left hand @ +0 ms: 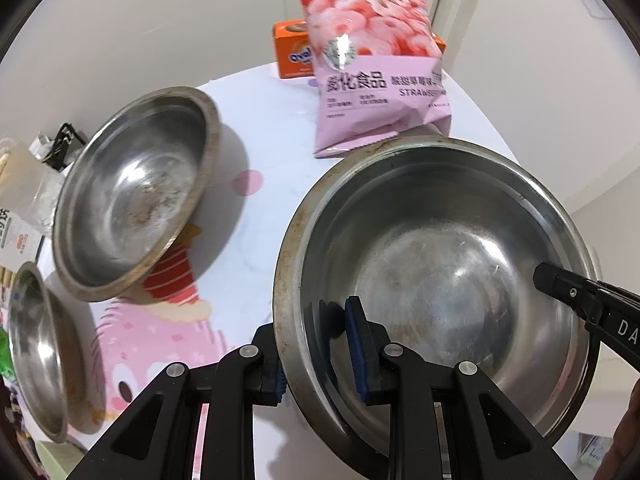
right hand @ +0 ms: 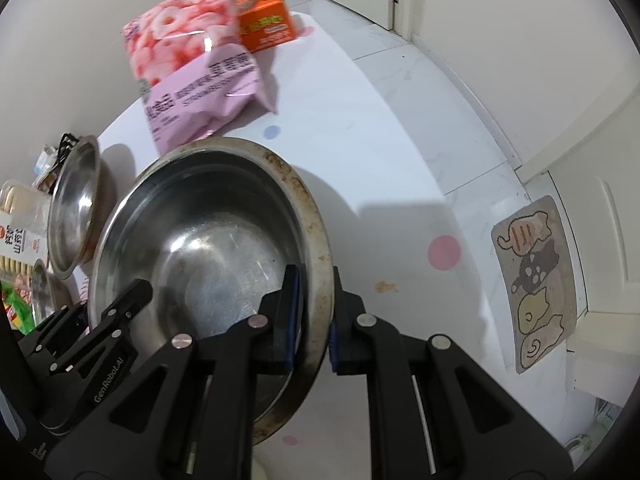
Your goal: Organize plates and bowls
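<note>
Big bowl [left hand: 436, 280] on table [left hand: 256, 128], rim between fingers of my left gripper [left hand: 320, 352] and right gripper [right hand: 312, 320]. Snack bag [left hand: 376, 68] behind it, box [left hand: 292, 54] behind bag. Two smaller bowls [left hand: 136, 192] left.

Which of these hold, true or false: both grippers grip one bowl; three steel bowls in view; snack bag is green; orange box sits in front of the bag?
1. Both the left gripper and the right gripper clamp the rim of the large bowl. True.
2. Three steel bowls show: that one, a middle bowl and a small bowl. True.
3. The snack bag is green. False: it is pink.
4. The orange box sits in front of the bag. False: it is behind it.
</note>
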Available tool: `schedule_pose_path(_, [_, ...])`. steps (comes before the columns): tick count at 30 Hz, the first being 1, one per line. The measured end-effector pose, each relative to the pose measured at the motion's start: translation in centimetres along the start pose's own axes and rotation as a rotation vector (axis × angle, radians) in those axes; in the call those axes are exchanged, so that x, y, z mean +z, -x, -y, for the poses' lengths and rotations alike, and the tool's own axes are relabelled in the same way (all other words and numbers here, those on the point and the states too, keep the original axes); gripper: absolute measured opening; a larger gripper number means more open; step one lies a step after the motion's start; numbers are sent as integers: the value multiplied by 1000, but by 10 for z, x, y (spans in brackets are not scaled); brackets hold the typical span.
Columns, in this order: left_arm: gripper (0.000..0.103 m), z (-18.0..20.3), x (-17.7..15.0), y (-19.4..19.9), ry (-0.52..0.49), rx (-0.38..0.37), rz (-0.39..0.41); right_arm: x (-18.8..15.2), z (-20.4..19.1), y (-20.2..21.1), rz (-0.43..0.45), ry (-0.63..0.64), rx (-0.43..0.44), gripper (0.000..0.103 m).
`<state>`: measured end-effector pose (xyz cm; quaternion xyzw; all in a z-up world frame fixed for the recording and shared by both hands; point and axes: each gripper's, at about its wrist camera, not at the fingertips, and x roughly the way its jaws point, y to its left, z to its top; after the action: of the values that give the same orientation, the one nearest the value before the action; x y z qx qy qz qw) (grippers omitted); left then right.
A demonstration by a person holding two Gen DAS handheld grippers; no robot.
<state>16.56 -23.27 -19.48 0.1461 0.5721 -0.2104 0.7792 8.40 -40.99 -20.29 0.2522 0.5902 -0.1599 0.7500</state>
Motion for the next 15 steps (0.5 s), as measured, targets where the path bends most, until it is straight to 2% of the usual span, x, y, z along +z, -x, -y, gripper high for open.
schedule_pose_path(7, [26,11,1,-20,-12,-8,-9,-2,11,-9,4,-17,-3,14])
schedule_pose_path(9, [29,10,1,-22,-2,-8,-22,-3,11,-8,17,-15,-1,14])
schedule_pose_path(12, [40,10,-1,-31,12,-7,-61,-5,9,-10,11,-16,22,18])
schedule_pose_path(14, [64,7,-4,-31,29,12,-59,-6,5,-11,2,-8,30,33])
schedule_pose_path(15, [67,5,-6,-29,39,20,-46,-8,4,-9,8,-7,26,37])
